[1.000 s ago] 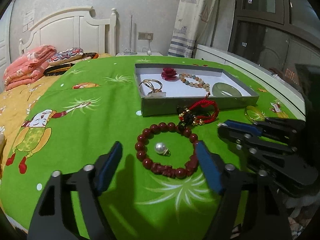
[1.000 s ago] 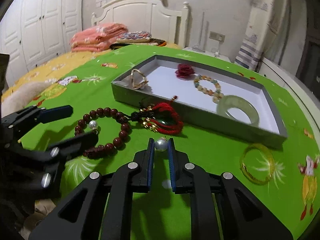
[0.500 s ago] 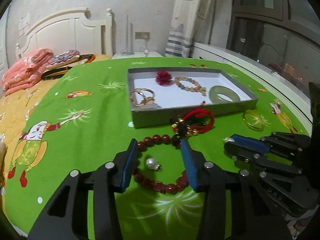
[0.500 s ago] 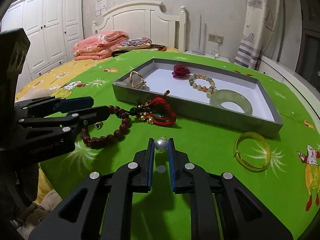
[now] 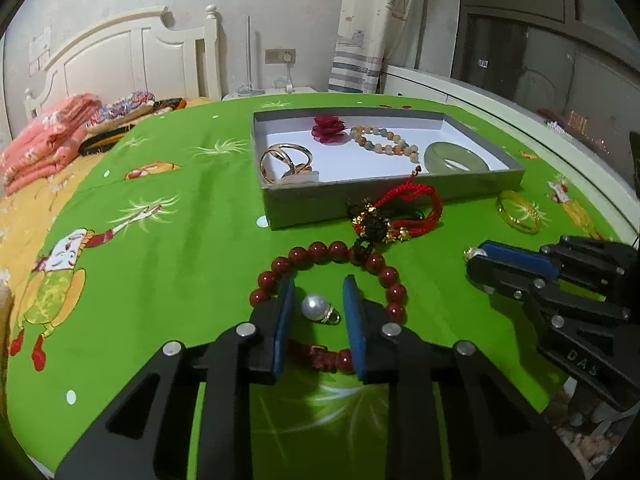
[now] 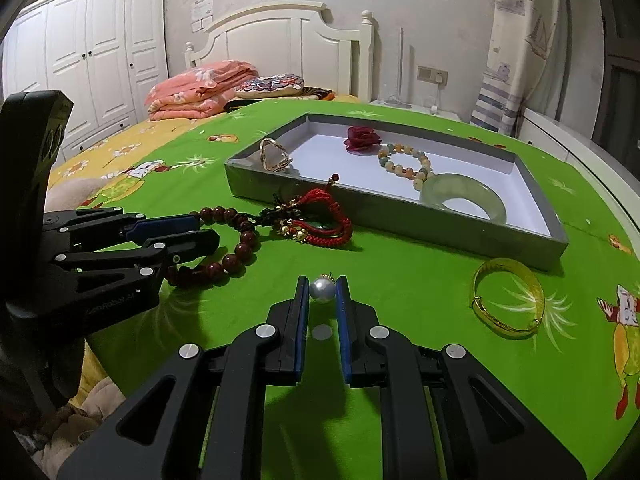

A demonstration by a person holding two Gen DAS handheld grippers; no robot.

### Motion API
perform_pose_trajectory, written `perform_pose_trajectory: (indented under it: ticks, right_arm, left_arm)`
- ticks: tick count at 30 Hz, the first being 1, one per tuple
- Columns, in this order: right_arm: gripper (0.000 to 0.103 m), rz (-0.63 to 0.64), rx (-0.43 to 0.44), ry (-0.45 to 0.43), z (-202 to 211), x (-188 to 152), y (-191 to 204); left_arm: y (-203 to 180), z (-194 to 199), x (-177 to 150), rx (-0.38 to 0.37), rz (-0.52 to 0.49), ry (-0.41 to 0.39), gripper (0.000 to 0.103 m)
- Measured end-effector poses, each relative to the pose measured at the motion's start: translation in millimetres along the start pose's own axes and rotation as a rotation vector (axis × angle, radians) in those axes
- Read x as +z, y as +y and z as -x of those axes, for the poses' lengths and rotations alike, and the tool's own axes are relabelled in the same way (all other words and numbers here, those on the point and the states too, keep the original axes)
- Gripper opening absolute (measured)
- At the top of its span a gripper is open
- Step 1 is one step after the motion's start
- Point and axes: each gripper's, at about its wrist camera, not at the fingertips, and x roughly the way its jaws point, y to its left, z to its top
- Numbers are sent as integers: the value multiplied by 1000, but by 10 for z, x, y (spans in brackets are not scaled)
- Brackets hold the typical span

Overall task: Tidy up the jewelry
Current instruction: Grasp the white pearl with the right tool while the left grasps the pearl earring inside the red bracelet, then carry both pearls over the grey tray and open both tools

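The left gripper (image 5: 318, 298) covers the near beads of the red bracelet (image 5: 320, 249); its pearl's (image 5: 313, 307) clasp is blurred.

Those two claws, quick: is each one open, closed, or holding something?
Left claw: open, straddling a loose pearl inside the red bead bracelet.
Right claw: shut on another pearl.

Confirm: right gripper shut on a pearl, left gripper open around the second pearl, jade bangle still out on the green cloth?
Wrong on the jade bangle: the right wrist view shows it inside the grey tray. Right gripper is shut on a pearl; left gripper is open around the second pearl.
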Motion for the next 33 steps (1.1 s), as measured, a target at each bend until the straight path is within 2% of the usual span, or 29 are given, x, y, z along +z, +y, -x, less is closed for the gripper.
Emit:
perform_pose_trajectory:
  ticks: [7, 9, 12, 24, 33]
  right_arm:
    - [14, -3, 1, 8, -31, -36, -6]
    - [13, -2, 2, 5, -31, -39, -7]
    - [14, 1, 14, -12, -9, -54, -10]
    - [14, 19, 15, -61, 196, -145, -4]
    - [14, 6, -8, -88, 230, -124, -2]
  left_arm:
    - [-47, 26, -69, 27, -33, -24, 25]
    - [-51, 26, -74, 29, -37, -30, 18]
    - [-47, 48, -98, 24, -29, -43, 15]
    - [-186, 291, -170, -10, -49, -117, 15]
    - [-315, 279, -132, -15, -76, -142, 15]
